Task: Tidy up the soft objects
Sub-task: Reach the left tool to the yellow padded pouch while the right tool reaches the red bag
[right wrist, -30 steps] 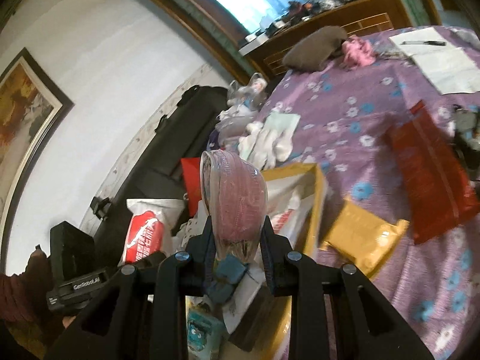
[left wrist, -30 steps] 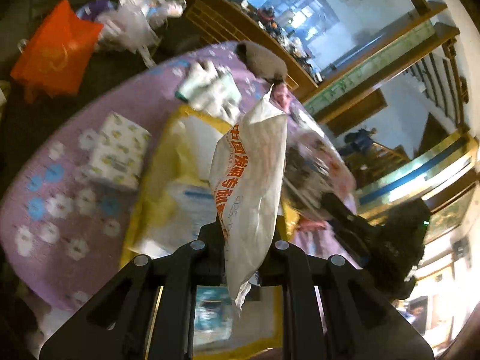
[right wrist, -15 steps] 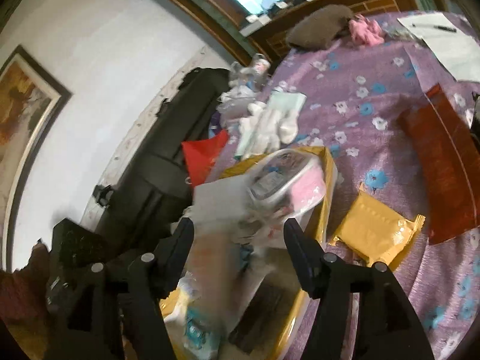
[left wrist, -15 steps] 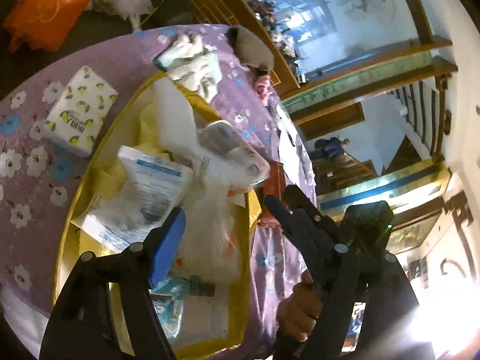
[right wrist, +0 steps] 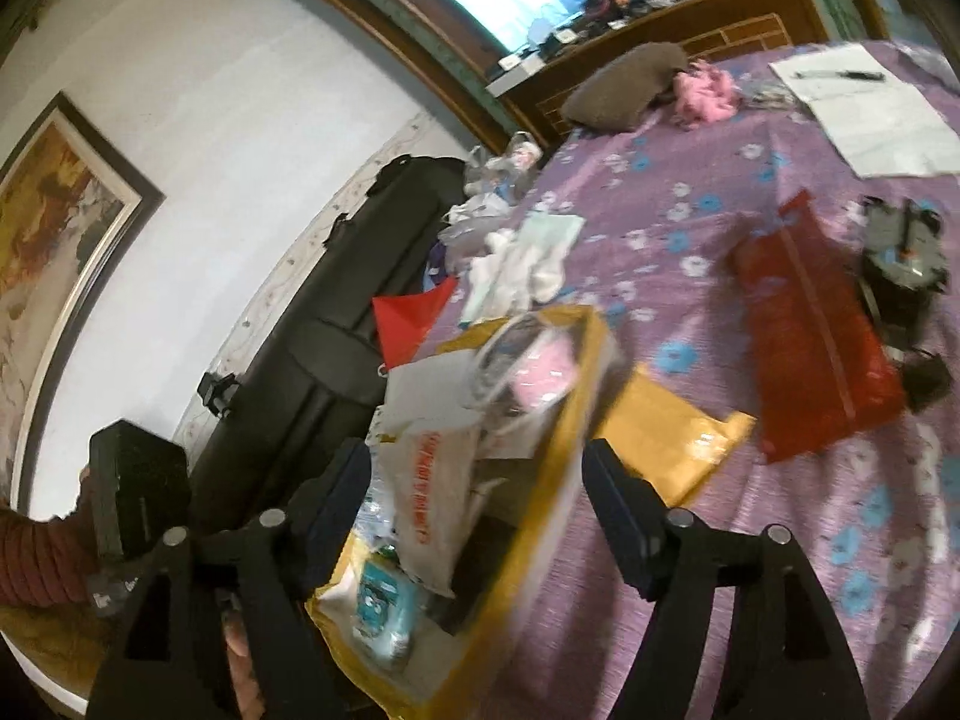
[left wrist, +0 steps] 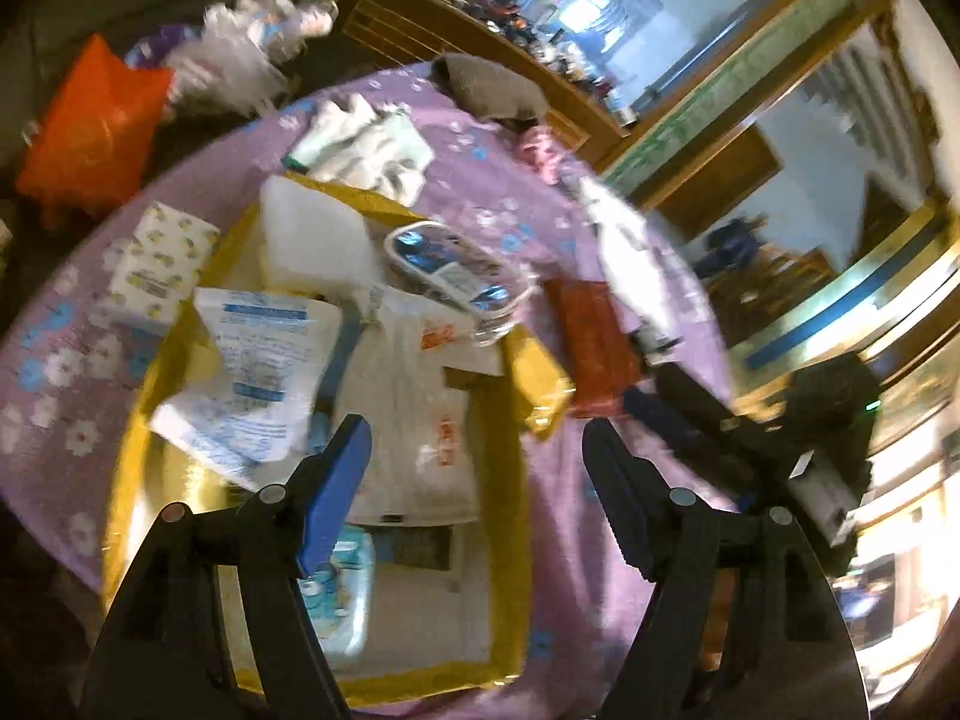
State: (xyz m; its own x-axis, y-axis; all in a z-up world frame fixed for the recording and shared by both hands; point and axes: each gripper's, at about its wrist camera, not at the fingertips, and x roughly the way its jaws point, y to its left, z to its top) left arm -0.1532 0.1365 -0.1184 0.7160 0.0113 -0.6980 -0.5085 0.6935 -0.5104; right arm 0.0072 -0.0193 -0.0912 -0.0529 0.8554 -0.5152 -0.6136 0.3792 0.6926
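Our left gripper [left wrist: 474, 468] and right gripper [right wrist: 474, 492] hover over the yellow box [left wrist: 504, 480], fingers just spread wide, empty; the white packet [left wrist: 420, 420] lies inside.

The left tool [left wrist: 474, 468] hangs over the yellow tray [left wrist: 510, 468] with its jaws spread wide, having just been opening, and nothing is between them. Inside the tray lie a white bag with orange print [left wrist: 420, 420], a blue-printed white pack [left wrist: 258, 372] and a clear pouch [left wrist: 456, 270]. On the purple flowered counter [left wrist: 558, 510], a yellow packet [left wrist: 540, 384] and a red packet [left wrist: 591, 342] lie just right of the tray; a tissue pack [left wrist: 159, 258] lies to its left.
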